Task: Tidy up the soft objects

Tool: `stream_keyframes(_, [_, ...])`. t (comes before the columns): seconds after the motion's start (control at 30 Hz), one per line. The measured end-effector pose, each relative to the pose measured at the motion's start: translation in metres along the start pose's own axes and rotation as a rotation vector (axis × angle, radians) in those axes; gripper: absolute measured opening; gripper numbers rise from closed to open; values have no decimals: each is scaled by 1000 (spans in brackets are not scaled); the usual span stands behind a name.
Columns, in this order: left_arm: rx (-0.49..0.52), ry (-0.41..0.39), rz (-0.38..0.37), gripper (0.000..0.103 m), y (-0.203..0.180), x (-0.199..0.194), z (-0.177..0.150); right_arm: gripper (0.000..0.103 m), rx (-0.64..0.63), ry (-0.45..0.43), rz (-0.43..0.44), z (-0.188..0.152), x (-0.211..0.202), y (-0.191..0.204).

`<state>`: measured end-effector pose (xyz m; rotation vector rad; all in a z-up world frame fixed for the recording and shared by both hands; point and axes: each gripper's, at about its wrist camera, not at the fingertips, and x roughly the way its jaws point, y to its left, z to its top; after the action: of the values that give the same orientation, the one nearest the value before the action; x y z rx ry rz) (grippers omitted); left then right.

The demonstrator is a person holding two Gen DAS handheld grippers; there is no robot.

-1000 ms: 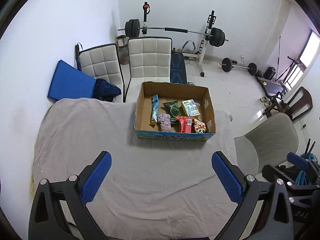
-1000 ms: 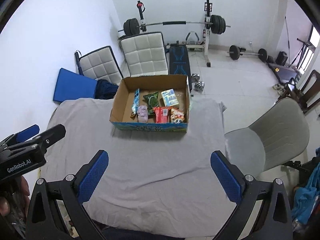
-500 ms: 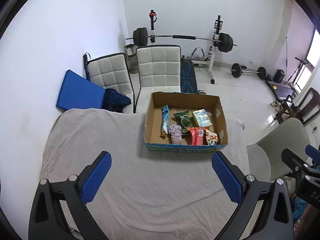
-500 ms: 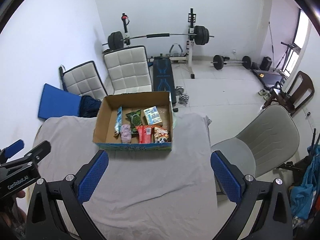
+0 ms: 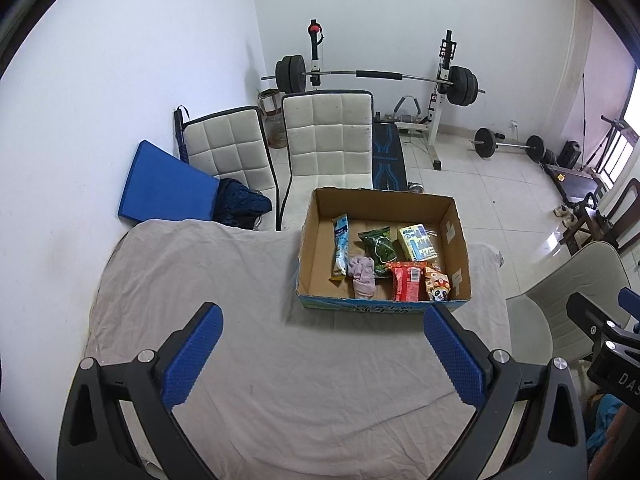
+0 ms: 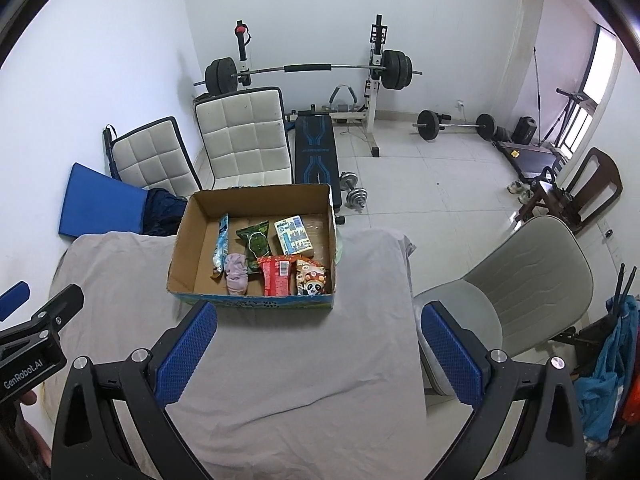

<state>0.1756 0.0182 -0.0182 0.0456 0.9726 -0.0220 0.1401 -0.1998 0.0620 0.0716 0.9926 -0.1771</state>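
An open cardboard box (image 5: 314,236) (image 6: 188,236) stands at the far side of the grey-covered table (image 5: 224,280) (image 6: 304,360). Inside lie a pale purple soft cloth (image 5: 362,276) (image 6: 235,268), a long blue packet (image 5: 341,248), a green packet (image 5: 378,248), a yellow-blue pack (image 5: 418,243), a red packet (image 5: 408,286) (image 6: 276,276) and a panda-print packet (image 5: 438,286) (image 6: 312,280). My left gripper (image 5: 322,354) is open and empty, well above and in front of the box. My right gripper (image 6: 318,350) is open and empty, at similar height.
Two white quilted chairs (image 5: 326,144) and a blue mat (image 5: 164,188) stand behind the table. A grey chair (image 6: 516,280) stands at the table's right. A barbell rack (image 5: 376,76), bench and weights fill the floor beyond. The other gripper shows at each view's edge (image 5: 600,344) (image 6: 36,340).
Both grippers have risen and drawn back from the table, so the box looks smaller and more of the room shows. Both stay open and empty.
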Motion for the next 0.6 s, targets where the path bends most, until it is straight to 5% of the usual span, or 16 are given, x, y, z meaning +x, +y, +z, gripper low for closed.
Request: stream_keyframes(0.6, [10,-8,-11,103,0,-4,4,103,-22,1,2,1,5,8])
